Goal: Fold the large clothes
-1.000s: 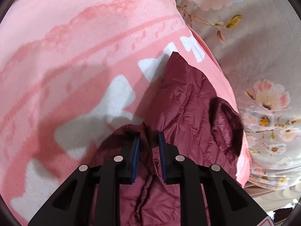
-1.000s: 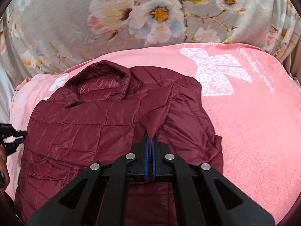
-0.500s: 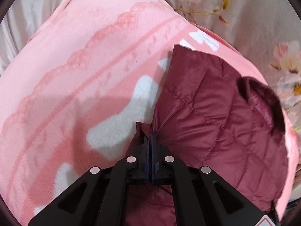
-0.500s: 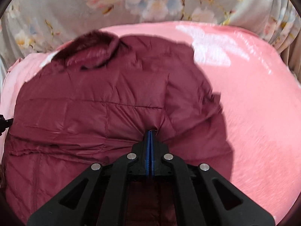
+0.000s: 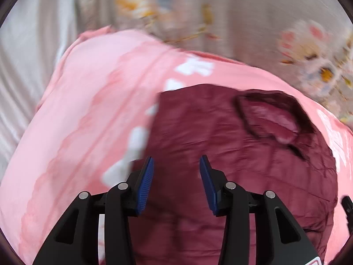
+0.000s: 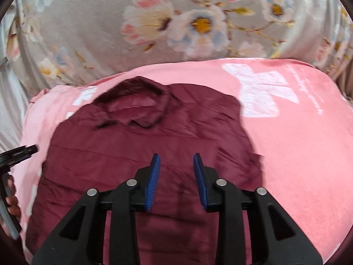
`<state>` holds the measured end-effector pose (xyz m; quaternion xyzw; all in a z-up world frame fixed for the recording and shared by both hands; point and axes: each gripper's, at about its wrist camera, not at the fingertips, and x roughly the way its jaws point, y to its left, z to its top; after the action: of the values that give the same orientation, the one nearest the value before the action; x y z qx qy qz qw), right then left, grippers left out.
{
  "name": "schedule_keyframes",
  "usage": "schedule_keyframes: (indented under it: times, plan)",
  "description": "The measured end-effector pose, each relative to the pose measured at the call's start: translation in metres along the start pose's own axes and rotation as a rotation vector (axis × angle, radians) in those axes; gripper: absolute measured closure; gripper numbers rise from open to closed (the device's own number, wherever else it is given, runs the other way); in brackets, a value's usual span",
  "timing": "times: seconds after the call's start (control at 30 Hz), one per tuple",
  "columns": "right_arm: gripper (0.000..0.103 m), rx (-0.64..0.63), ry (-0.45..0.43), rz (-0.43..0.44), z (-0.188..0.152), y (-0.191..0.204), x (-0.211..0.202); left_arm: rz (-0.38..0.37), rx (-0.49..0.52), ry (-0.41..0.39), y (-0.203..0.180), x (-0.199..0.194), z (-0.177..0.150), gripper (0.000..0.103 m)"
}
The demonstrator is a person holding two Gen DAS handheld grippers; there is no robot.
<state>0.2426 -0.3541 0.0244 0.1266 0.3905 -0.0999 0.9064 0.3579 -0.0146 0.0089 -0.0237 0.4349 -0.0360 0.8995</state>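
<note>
The jacket (image 6: 136, 159), a dark red quilted one, lay spread on the pink blanket (image 6: 297, 145), nearer the blanket's left edge than its right, with the collar (image 6: 134, 103) toward the far edge where the floral sheet (image 6: 154, 22) began. Its sleeves looked to be tucked in, for the body showed as one broad block; the blur made the seams hard to read.

The left gripper (image 5: 176, 176) hung over the jacket's left edge, its jaws apart and nothing between them. The right gripper (image 6: 176, 170) hung over the middle of the body, jaws likewise apart and empty. In the right wrist view the left gripper's tip (image 6: 19, 152) showed at the blanket's left edge, with the hand (image 6: 11, 194) behind it.

The jacket would likely handle as light and puffy, with a slick shell: soft enough to fold anywhere, but springy, so a fold may lift again unless pressed down. A thin pinch of shell alone could slip from the pads (image 6: 153, 183); a deeper bite taking in the quilted padding or a stitched hem should hold better. For the next fold, the two near hem corners seemed the natural holds, one to each gripper, carried up toward the collar. The plush blanket beneath could drag on the cloth, so lifting clear would probably serve better than sliding.
</note>
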Motion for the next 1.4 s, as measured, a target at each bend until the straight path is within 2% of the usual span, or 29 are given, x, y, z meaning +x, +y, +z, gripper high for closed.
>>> schedule_keyframes:
  times: [0.13, 0.23, 0.33, 0.47, 0.57, 0.83, 1.03, 1.13, 1.27, 1.4]
  plan:
    - [0.073, -0.040, 0.053, 0.001, -0.012, 0.025, 0.032, -0.003, 0.090, 0.037, -0.051, 0.023, -0.008, 0.056]
    - [0.073, -0.052, 0.103, -0.012, -0.031, 0.033, 0.056, 0.023, 0.119, 0.084, -0.068, 0.049, -0.023, 0.056]
    - [0.073, -0.052, 0.118, -0.012, -0.048, 0.032, 0.071, 0.064, 0.135, 0.079, -0.071, 0.065, -0.041, 0.053]
    - [0.073, -0.048, 0.100, -0.008, -0.053, 0.032, 0.073, 0.106, 0.171, 0.007, -0.075, 0.068, -0.056, 0.049]
    - [0.073, -0.048, 0.093, -0.009, -0.054, 0.031, 0.073, 0.119, 0.174, -0.019, -0.077, 0.069, -0.059, 0.047]
    - [0.071, -0.034, 0.089, 0.011, -0.055, 0.028, 0.074, 0.124, 0.173, -0.029, -0.076, 0.068, -0.061, 0.045]
    - [0.065, -0.026, 0.091, 0.039, -0.055, 0.027, 0.075, 0.136, 0.178, -0.028, -0.077, 0.069, -0.061, 0.043]
    - [0.062, -0.024, 0.093, 0.053, -0.055, 0.027, 0.075, 0.114, 0.164, -0.027, -0.074, 0.068, -0.060, 0.042]
    - [0.061, 0.008, 0.121, 0.091, -0.045, 0.020, 0.065, 0.021, 0.132, -0.005, -0.062, 0.057, -0.050, 0.041]
    - [0.059, 0.086, 0.107, 0.140, -0.014, 0.005, 0.058, -0.066, 0.083, 0.025, -0.056, 0.040, -0.011, 0.040]
